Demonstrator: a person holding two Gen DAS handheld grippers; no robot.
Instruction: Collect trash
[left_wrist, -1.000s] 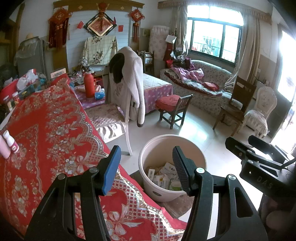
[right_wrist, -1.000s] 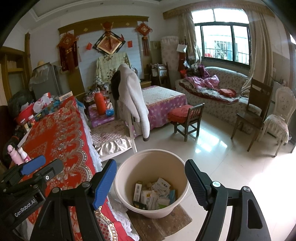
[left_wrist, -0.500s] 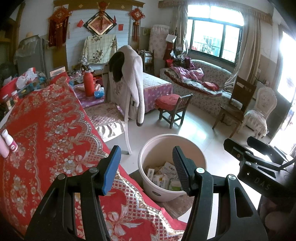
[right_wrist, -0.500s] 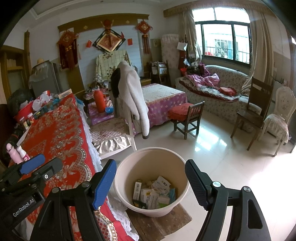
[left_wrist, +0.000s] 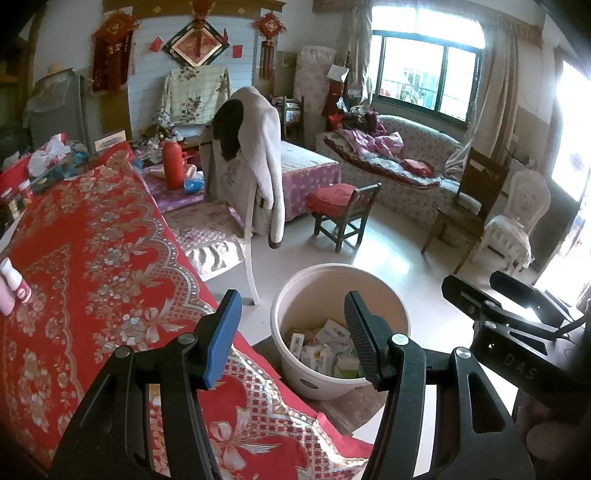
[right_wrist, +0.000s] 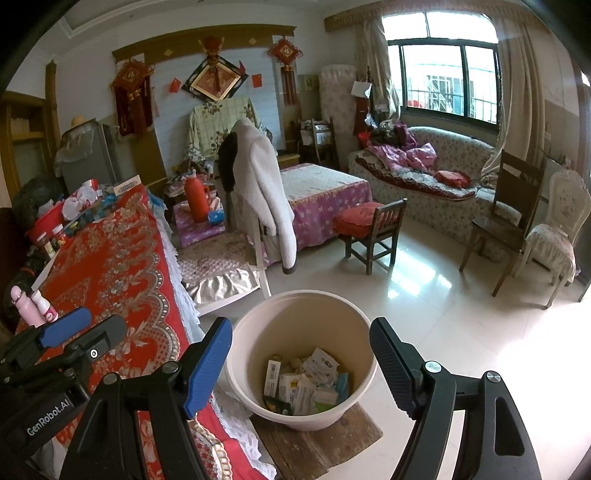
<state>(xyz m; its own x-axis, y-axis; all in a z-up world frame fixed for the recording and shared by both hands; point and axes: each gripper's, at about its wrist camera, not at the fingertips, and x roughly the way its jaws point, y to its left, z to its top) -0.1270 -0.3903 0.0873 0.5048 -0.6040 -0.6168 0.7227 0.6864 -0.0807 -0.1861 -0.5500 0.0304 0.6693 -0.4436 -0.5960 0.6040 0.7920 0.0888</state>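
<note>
Both the left gripper (left_wrist: 288, 332) and right gripper (right_wrist: 301, 363) gape wide and empty above the bucket (right_wrist: 258, 398), so swinging carelessly risks tipping it.

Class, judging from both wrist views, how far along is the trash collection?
Done: packets and wrappers already lie in the cream bucket. In hand: nothing; the left hand-held gripper and right hand-held gripper are open and empty. Left: no loose trash shows on the red tablecloth.

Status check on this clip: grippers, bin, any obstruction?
Left gripper open, empty. Right gripper open, empty. Bucket on the floor beside the red-clothed table, packets inside. Nothing blocks the bucket mouth.
</note>
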